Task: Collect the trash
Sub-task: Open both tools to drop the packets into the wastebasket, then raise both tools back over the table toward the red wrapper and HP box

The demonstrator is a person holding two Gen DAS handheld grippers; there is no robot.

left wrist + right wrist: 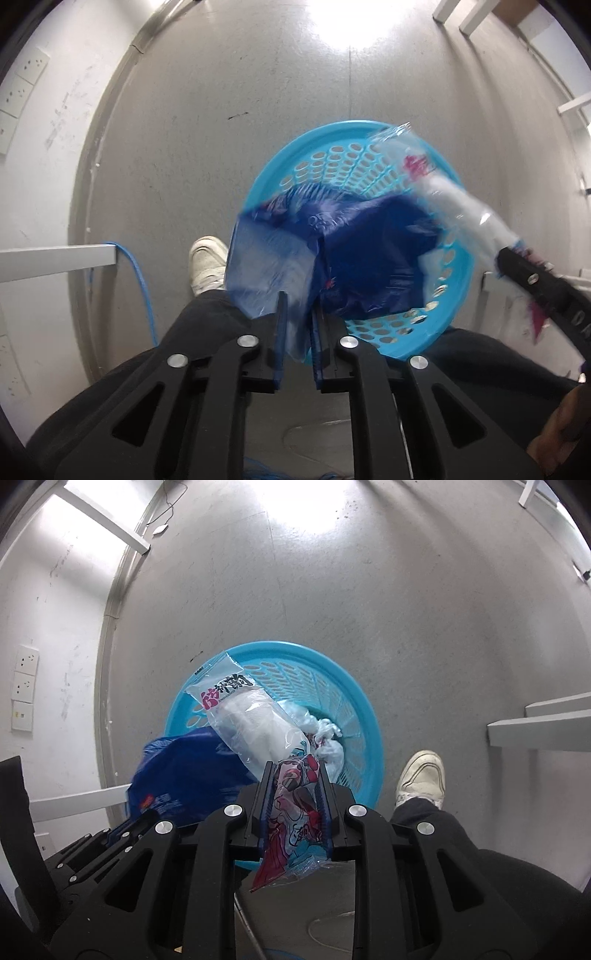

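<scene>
The basket (pixel 369 129) below the jaws is smooth, perforated plastic — faintly glossy. Between the jaws hang crinkled, shiny film wrappers: a dark blue bag (pixel 369 251) and a clear printed packet (pixel 251 720) — above a matt, scuffed floor (pixel 406 609).

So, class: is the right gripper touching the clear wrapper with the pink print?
Touching. The right wrist view shows the right gripper with both fingers pressed against the clear wrapper, held over the blue basket.
</scene>
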